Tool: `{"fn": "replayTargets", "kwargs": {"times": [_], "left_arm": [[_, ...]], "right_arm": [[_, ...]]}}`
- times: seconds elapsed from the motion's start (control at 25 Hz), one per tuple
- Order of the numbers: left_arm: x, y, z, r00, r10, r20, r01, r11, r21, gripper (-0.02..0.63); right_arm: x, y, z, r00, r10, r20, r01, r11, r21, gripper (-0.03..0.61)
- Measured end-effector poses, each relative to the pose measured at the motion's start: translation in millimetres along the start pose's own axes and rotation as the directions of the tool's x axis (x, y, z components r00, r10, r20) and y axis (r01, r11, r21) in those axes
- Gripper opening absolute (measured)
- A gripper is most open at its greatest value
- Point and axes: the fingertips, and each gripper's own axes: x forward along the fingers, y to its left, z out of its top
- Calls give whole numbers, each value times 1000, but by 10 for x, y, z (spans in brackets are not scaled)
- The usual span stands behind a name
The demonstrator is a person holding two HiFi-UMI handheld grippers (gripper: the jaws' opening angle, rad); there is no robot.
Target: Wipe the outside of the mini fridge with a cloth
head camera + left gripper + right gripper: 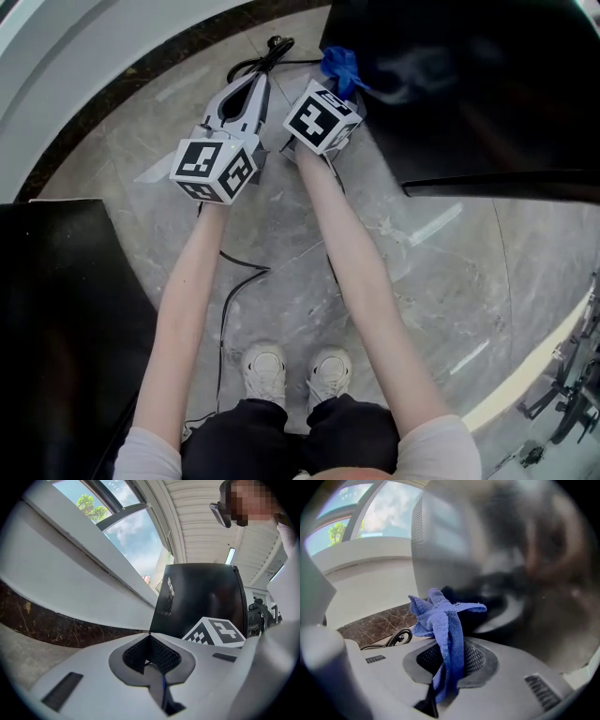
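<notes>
The right gripper (pixel 448 666) is clamped on a blue cloth (pixel 442 616), held at the left edge of the black fridge (pixel 469 84) on the far right. Just left of it, the left gripper (pixel 150 638) has its jaws closed together, empty.

A large modern hall — grey marble floor (pixel 450 272), curved white wall (pixel 70 573), tall windows (pixel 136 536), slatted ceiling (pixel 201 522).

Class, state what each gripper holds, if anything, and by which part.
The right gripper pinches the blue cloth by a bunched section, loose end beyond the fingers. The left gripper holds nothing.
</notes>
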Motion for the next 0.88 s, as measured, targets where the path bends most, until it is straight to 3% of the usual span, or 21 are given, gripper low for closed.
{"fn": "replayTargets", "kwargs": {"times": [0.4, 0.88], "left_arm": [[-150, -142, 45, 1000, -6, 4, 6, 1000, -13, 5], [-173, -543, 32, 997, -72, -14, 73, 997, 13, 5]], "right_arm": [[-272, -394, -59, 997, -53, -57, 58, 994, 91, 89], [-635, -909, -306, 991, -89, -103, 94, 994, 49, 89]]}}
